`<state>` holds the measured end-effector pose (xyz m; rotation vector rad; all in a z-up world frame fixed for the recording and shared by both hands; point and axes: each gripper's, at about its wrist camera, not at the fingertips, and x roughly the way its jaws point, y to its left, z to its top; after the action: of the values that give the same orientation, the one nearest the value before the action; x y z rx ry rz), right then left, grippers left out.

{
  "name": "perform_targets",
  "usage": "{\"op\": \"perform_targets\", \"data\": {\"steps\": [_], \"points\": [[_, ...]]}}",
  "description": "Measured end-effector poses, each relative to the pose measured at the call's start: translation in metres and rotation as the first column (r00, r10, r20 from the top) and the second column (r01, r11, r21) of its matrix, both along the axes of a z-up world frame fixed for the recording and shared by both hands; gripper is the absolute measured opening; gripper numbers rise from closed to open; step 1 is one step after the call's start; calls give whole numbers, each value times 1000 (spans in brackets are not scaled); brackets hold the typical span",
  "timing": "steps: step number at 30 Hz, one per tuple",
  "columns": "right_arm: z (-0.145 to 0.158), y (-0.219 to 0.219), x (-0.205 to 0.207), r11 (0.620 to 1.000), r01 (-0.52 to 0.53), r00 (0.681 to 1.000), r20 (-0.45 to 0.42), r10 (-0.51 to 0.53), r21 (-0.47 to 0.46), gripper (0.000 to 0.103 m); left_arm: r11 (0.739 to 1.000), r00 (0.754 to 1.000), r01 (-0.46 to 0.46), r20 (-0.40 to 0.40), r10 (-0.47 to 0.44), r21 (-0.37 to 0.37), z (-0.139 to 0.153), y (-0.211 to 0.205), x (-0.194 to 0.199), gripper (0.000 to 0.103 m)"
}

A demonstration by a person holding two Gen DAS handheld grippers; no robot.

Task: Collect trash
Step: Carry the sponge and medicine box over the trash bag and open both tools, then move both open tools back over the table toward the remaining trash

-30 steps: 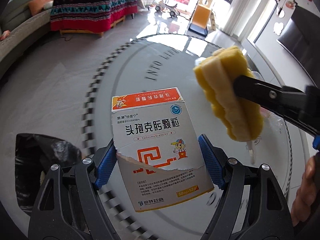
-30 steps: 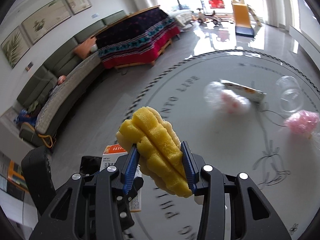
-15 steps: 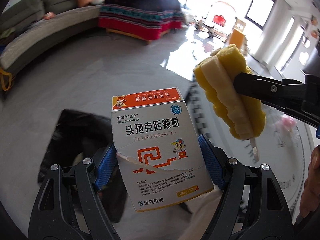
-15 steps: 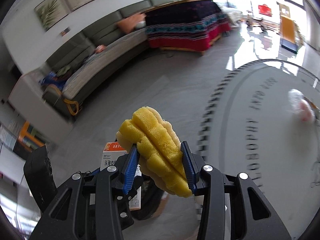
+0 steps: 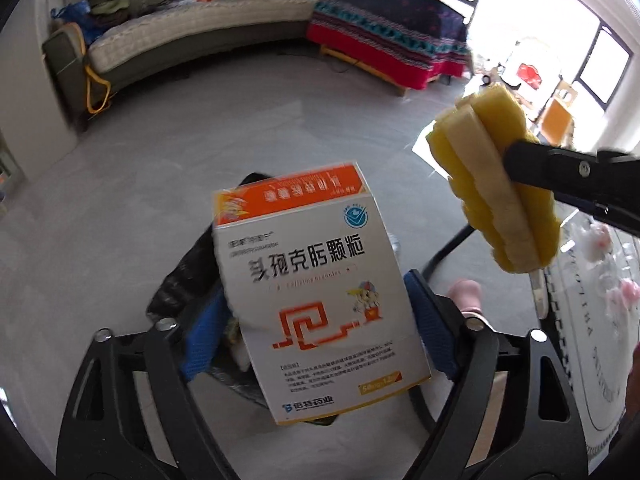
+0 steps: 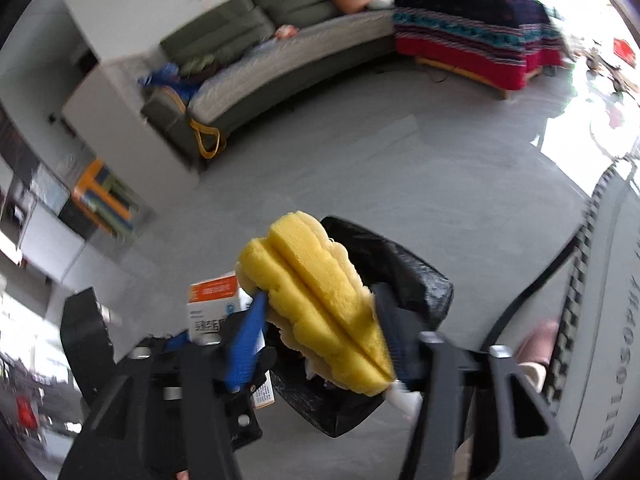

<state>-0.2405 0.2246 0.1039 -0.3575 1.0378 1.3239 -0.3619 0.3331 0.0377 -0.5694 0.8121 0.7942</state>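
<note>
the medicine box, white with an orange top flap and an orange maze-like mark on its face, is up in the air between the blue pads of the left gripper. in the left wrist view a strip of daylight shows between the box and each pad, and the picture is blurred there, so i cannot tell whether the grasp is firm or already let go. directly below and behind the box is the black trash bag, its crumpled rim peeking out on the left side of the box.

the yellow sponge, ridged and with a pale layer along one side, is clenched between the jaws of the right gripper; the blue pad presses into its left flank. it too is held in the air, over the open mouth of the trash bag, and to the right of the medicine box. from the left wrist view the sponge hangs upper right of the box, apart from it.

beyond lies grey floor, a long curved green sofa at the far wall, and a bench under a red and dark patterned cloth. the round table's patterned edge shows at the right.
</note>
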Motion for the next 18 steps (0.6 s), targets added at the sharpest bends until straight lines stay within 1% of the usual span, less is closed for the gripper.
{"op": "perform_targets", "data": {"steps": [1, 3, 6, 13, 18], "points": [[1, 6, -4, 1000, 13, 1000, 26, -14, 3, 74, 999, 999, -46, 2, 46, 5, 0, 5, -7, 98], [2, 10, -7, 1000, 10, 999, 46, -11, 20, 74, 997, 997, -77, 6, 77, -3, 0, 9, -13, 98], [1, 10, -8, 1000, 1, 999, 42, -2, 24, 74, 995, 995, -101, 4, 101, -19, -2, 14, -16, 98], [-2, 3, 0, 1000, 3, 1000, 11, -3, 23, 74, 997, 997, -71, -9, 70, -24, -5, 20, -8, 98], [0, 0, 3, 999, 9, 1000, -11, -9, 37, 74, 999, 999, -48, -3, 48, -23, -4, 25, -6, 98]]}}
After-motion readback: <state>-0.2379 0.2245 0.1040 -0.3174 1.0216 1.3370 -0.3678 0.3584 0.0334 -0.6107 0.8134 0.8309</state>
